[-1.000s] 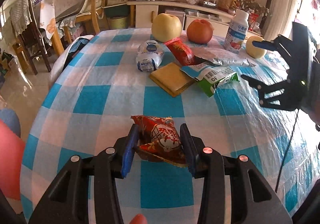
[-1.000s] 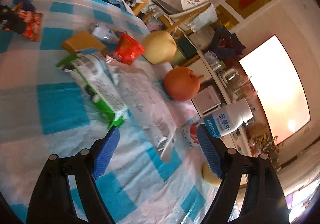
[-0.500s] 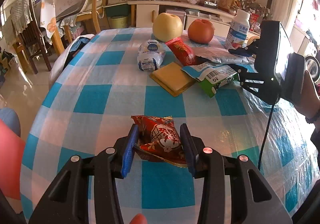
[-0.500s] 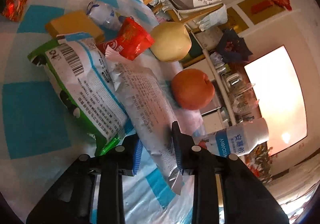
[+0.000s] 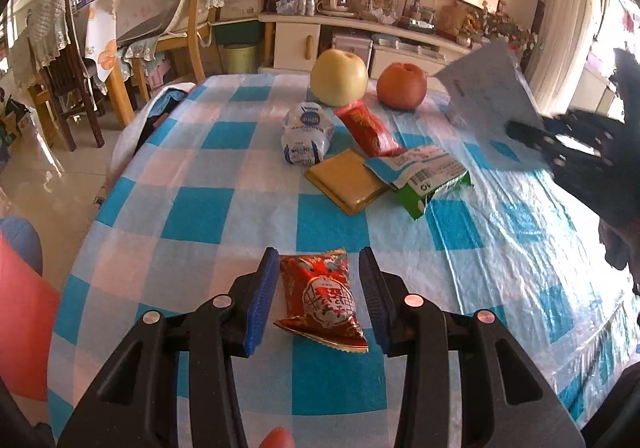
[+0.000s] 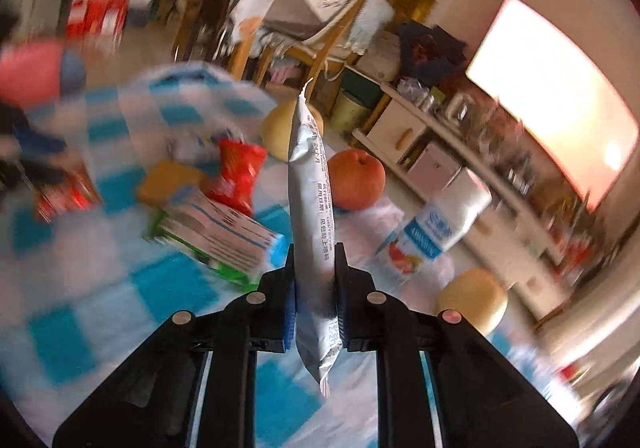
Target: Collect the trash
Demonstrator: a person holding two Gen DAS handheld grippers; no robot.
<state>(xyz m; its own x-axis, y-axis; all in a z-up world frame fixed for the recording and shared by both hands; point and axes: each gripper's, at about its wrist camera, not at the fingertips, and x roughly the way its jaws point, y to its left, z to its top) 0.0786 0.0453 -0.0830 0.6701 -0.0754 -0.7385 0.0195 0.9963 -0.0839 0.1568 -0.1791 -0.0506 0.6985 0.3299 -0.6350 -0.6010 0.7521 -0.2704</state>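
Note:
My left gripper [image 5: 318, 290] is open, one finger on each side of a red snack packet [image 5: 322, 298] that lies flat on the checked tablecloth [image 5: 200, 214]. My right gripper [image 6: 315, 288] is shut on a silver foil wrapper [image 6: 312, 208] and holds it edge-up above the table; the wrapper also shows in the left wrist view [image 5: 486, 104]. On the table lie a green-and-white bag [image 5: 426, 178], a red wrapper [image 5: 366, 130], a yellow flat packet [image 5: 346, 182] and a white-blue crumpled wrapper [image 5: 306, 138].
A yellow pear [image 5: 339, 77], a red apple [image 5: 401, 86], a white drink bottle [image 6: 434, 232] and another pear [image 6: 472, 302] stand at the table's far side. Chairs [image 5: 168, 28] stand beyond the left edge. A pink thing [image 5: 20, 324] is at the near left.
My right gripper closed on the silver wrapper and lifted it off the table, swinging right. My left gripper opened slightly wider around the red packet, which now lies flat.

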